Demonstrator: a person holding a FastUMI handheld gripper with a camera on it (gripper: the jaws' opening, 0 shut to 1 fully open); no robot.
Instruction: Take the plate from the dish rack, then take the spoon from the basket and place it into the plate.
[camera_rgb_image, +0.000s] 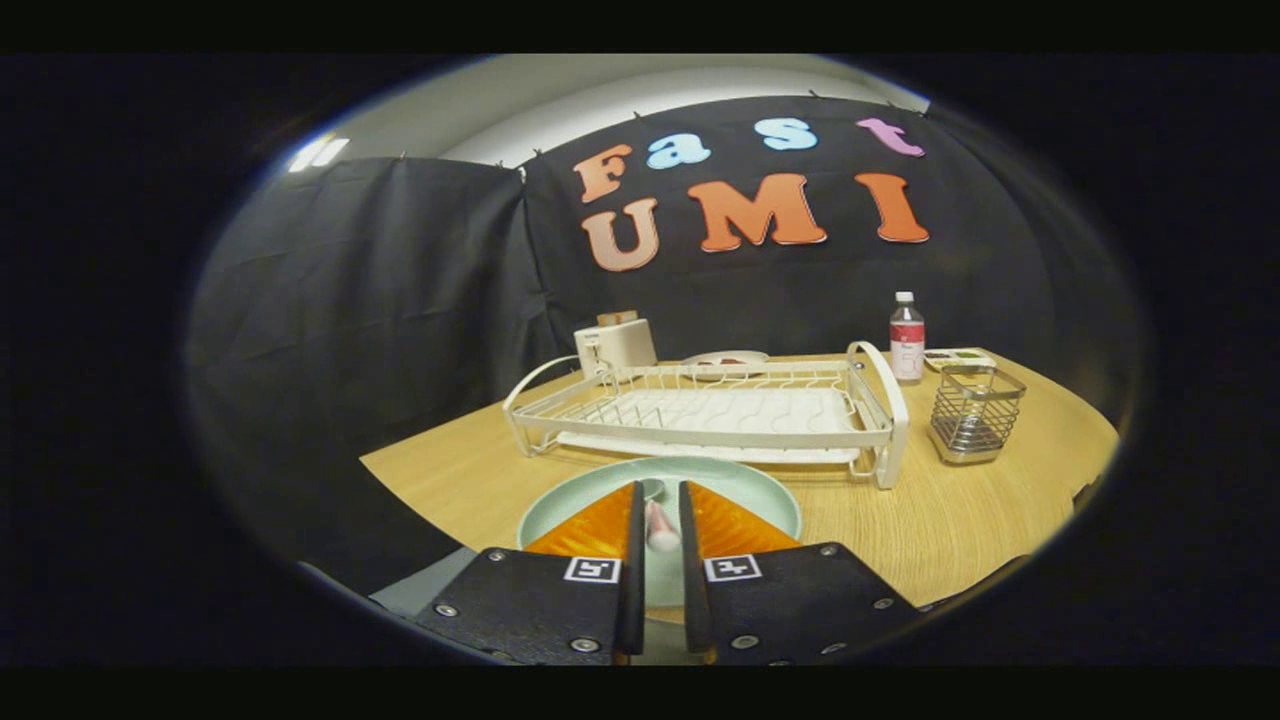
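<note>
Item: gripper fingers clamped on spoon over plate, which sits on table just in front of dish rack (basket beside rack); final step, next: lower & release.

You've got a smooth, glossy pale-green plate on a matt wood-grain table, behind it a white-coated wire dish rack.

spoon mostly hidden between fingers
</note>
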